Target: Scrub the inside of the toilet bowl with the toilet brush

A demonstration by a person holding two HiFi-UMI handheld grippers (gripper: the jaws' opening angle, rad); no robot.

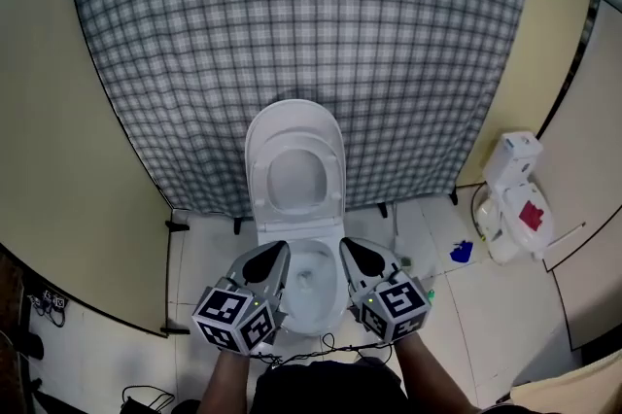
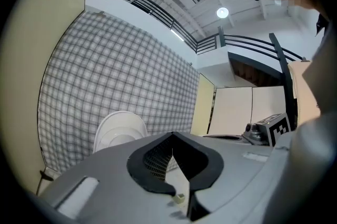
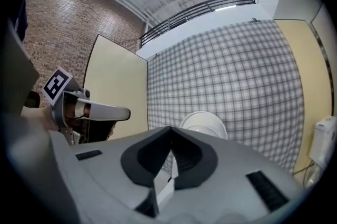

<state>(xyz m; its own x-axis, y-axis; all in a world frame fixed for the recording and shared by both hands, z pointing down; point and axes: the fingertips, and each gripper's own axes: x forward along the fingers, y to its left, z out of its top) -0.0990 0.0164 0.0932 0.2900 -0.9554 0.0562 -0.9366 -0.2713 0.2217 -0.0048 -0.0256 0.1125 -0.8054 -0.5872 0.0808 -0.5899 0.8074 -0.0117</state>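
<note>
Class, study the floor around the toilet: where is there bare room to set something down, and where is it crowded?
Bare: the white tiles left of the toilet, bordered by its base, the beige partition and the checked curtain. Crowded: right of the toilet, where a blue object and a white unit sit.

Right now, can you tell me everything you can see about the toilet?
The toilet is white and shiny, like ceramic. Its lid and seat are tipped up against the checked backdrop. Below them the open bowl faces up, with no brush in it. The left hand-held gripper and the right hand-held gripper, both shut, show over its two sides. It stands on a pale floor.
</note>
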